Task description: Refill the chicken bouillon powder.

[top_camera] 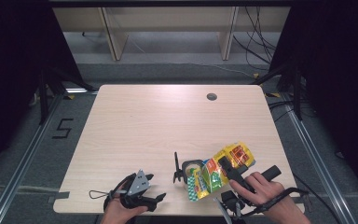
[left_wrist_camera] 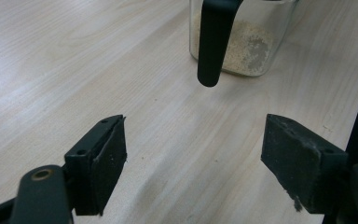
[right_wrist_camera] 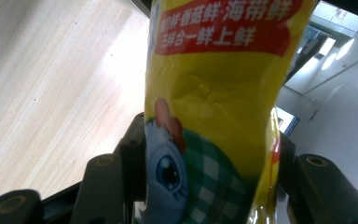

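Nearest us we hold two grippers: the left gripper (top_camera: 154,186) rests on the surface (top_camera: 158,121) with its jaws wide apart and nothing between them, while the right gripper (top_camera: 227,169) is clamped on the one yellow seasoning bag (top_camera: 216,173). Just beyond, we tilt that bag with its lower end over the single glass jar (top_camera: 192,169), whose black handle (left_wrist_camera: 214,42) faces the left gripper.

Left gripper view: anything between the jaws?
No. The left gripper has its jaws standing wide apart over bare table, with the glass jar farther ahead.
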